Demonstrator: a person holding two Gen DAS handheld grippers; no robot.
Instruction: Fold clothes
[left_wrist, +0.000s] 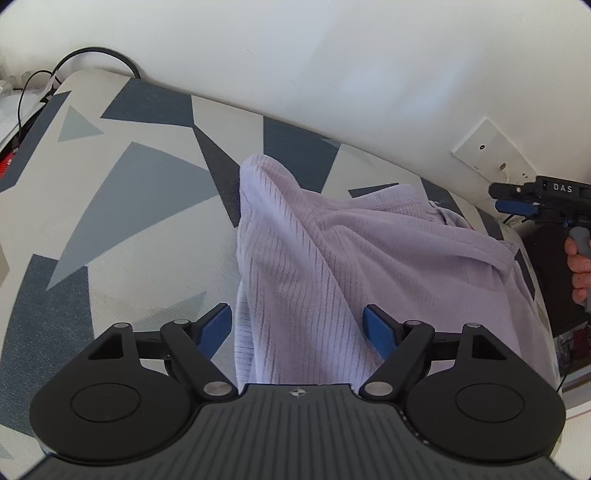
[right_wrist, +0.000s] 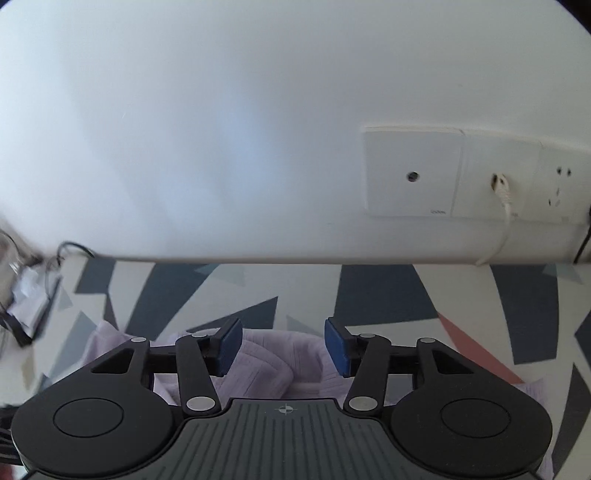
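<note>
Two views, taken in turn. From the left wrist, the left claw stands released, its blue pads spread wide to either side of a lilac ribbed garment that lies bunched on the patterned counter. The cloth runs from between the pads toward 12 o'clock, where a raised hump peaks, and spreads rumpled toward 2 and 3 o'clock. At 3 o'clock, by the frame edge, the right claw shows, gripped by a hand, hovering beyond the cloth's far end and apart from it.

From the right wrist, the right claw is likewise released, with nothing between its pads; the garment's crumpled edge lies below and between them at 6 o'clock. A wall socket plate sits at 2 o'clock.

Judging by how it lies, the garment is heaped rather than flat or squared, which would fit either spreading out or a mid-fold regrasp. To do this well, each claw should pinch a single clean edge or corner, not a thick wad, and both ends should be drawn taut and level before laying down, so creases do not get trapped.
</note>
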